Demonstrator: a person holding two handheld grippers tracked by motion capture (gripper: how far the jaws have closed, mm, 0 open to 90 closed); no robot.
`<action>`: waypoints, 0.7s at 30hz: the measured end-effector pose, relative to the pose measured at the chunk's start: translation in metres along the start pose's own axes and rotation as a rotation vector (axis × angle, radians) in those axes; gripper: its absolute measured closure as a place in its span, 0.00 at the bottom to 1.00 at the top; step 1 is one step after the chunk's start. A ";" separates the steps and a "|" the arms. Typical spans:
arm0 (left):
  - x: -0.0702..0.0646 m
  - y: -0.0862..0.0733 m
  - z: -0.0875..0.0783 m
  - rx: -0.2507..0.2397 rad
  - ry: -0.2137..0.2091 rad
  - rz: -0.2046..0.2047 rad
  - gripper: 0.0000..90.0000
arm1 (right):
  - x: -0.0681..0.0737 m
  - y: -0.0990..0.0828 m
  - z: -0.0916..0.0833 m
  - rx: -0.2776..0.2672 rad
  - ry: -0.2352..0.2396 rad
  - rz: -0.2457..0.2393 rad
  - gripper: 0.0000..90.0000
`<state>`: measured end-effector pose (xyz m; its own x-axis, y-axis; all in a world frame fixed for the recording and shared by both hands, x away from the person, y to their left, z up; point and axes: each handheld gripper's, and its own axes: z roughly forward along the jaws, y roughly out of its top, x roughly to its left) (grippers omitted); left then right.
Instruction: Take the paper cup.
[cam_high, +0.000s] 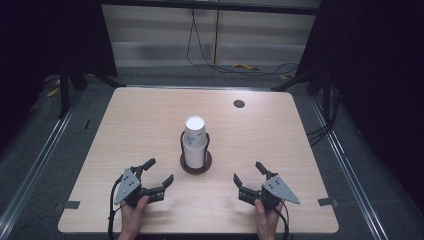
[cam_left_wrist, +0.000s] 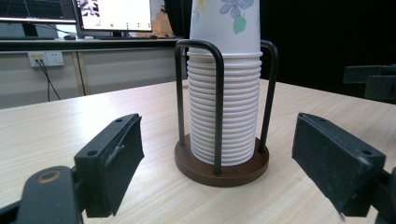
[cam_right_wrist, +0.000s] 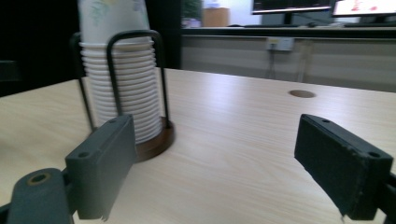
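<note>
Grippers both wide open, empty: left gripper (cam_high: 159, 171), right gripper (cam_high: 248, 172) near bench (cam_high: 280, 135) front edge. Between and ahead, paper cup stack (cam_high: 194, 141) stands upright in wire holder (cam_high: 195, 165), long axis vertical, bottoms pointing up.

Left gripper (cam_high: 161, 171): jaws spread wide with nothing between them, pointing forward and to the right in the high view; grey plate on top, cable trailing back.
Left hand (cam_high: 134, 214): comes in from the bottom edge and grasps the gripper from behind.
Right gripper (cam_high: 249, 173): jaws spread wide and empty, pointing forward and to the left; grey plate on top.
Right hand (cam_high: 267, 220): comes in from the bottom edge and holds the gripper's rear.
Spacing: the two grippers are well apart and angled toward each other.
</note>
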<state>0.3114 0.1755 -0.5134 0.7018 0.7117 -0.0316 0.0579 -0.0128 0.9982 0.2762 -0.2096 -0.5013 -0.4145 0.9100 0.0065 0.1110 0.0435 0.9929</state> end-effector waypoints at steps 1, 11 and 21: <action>0.000 0.000 0.000 0.000 0.000 0.000 0.18 | 0.000 0.000 0.000 0.000 0.000 0.000 0.14; 0.001 0.000 0.000 0.001 -0.002 -0.007 0.18 | 0.006 0.002 0.008 0.056 -0.002 -0.020 0.14; 0.000 0.000 -0.001 0.001 -0.008 -0.005 0.18 | 0.012 0.009 0.021 0.116 0.073 -0.029 0.21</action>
<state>0.3113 0.1762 -0.5134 0.7075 0.7058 -0.0375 0.0622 -0.0093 0.9980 0.2909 -0.1903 -0.4951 -0.4833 0.8754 -0.0093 0.2001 0.1208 0.9723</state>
